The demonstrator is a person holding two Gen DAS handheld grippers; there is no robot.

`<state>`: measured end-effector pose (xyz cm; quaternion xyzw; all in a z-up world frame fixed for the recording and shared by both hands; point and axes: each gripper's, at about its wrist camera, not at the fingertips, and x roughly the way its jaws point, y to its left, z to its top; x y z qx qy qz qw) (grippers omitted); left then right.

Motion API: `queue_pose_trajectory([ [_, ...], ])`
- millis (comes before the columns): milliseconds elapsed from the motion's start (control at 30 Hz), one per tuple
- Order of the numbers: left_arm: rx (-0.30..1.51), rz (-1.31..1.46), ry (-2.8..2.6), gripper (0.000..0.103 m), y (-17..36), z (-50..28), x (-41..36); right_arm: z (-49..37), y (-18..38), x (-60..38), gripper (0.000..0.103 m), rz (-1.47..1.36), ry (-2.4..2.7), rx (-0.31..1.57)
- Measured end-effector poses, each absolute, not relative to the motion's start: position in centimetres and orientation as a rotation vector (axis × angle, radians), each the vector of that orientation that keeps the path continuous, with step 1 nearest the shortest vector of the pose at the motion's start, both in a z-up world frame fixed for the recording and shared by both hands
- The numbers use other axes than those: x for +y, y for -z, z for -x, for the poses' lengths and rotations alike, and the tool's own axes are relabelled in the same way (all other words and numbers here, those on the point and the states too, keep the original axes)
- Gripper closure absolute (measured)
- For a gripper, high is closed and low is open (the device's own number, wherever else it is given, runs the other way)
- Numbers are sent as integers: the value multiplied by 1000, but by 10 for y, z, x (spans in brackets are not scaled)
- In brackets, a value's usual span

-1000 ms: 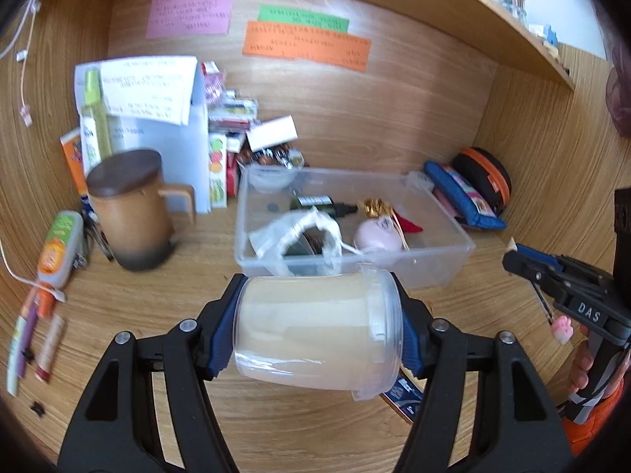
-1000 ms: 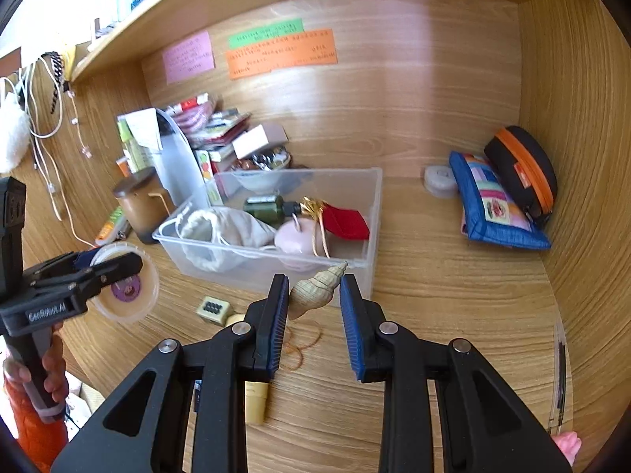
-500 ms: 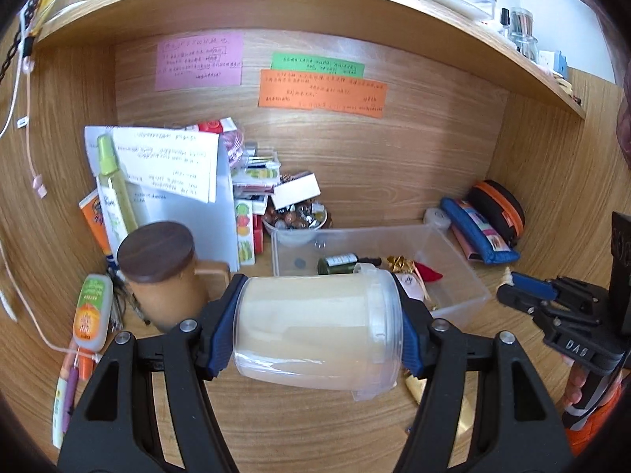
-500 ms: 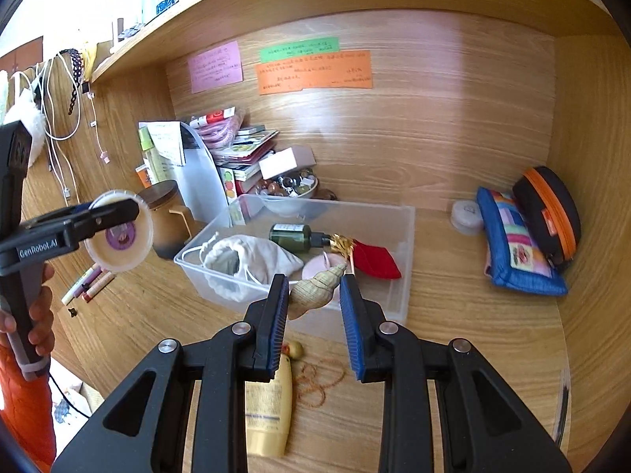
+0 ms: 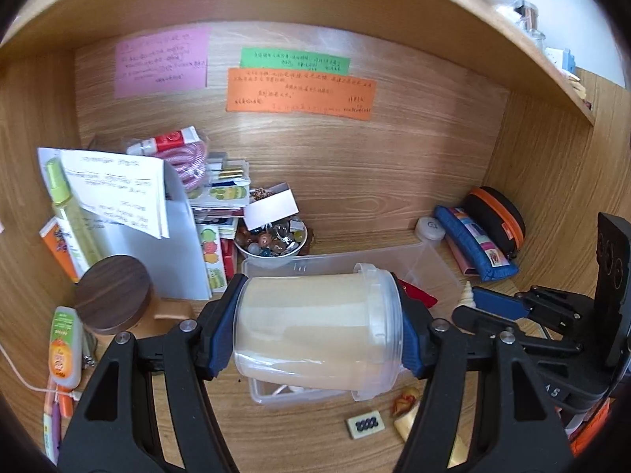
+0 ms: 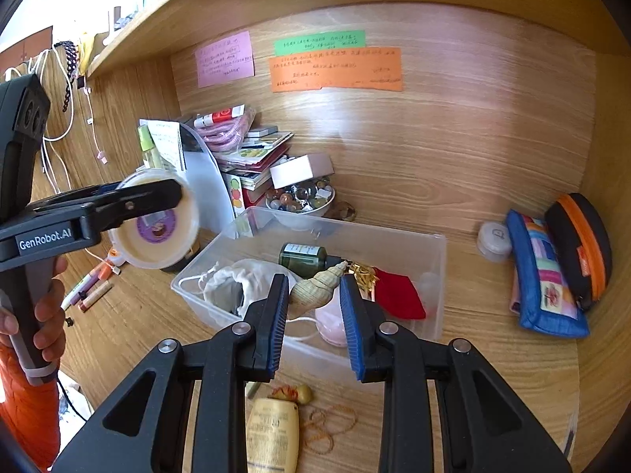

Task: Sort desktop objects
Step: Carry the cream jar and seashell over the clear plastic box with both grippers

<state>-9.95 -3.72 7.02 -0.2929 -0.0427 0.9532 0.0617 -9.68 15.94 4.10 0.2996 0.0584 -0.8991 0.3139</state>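
Observation:
My left gripper [image 5: 315,331] is shut on a translucent plastic jar [image 5: 315,329], held on its side in the air above the clear plastic bin [image 5: 430,260]. The jar also shows in the right wrist view [image 6: 157,224], left of the bin [image 6: 394,236]. My right gripper [image 6: 313,307] is shut on a spiral seashell [image 6: 317,285] and holds it over the bin's near side. The shell's tip shows in the left wrist view [image 5: 467,295]. The bin holds a white drawstring pouch [image 6: 244,280], a green bottle [image 6: 303,256], a red pouch [image 6: 398,295] and a pink round object [image 6: 331,323].
A brown lidded mug [image 5: 114,295], papers and a bowl of marbles [image 5: 272,240] stand at the back left. A blue pouch [image 6: 544,283] and a black-orange case [image 6: 579,244] lie at the right. A cream tube [image 6: 272,433], rubber bands [image 6: 327,425] and a small tile [image 5: 364,423] lie in front of the bin.
Both grippers have risen, each keeping its object. The right gripper with the shell now hangs over the bin's near side; the left gripper's jar is higher above the desk.

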Motion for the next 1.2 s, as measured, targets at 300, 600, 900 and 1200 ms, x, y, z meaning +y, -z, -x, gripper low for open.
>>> queue_pose_trajectory([
  [300,-136,981,-2850,37,-45,141,-36,128,-25,137,79,-848,2327,206],
  [600,-166,1069,-2806,37,-15,173,-39,153,-3,110,79,-916,2279,307],
  [900,-137,1128,-2769,37,7,187,-36,161,15,93,79,-944,2250,374],
  [1200,-69,1154,-2763,37,16,186,-32,169,27,91,79,-970,2275,414],
])
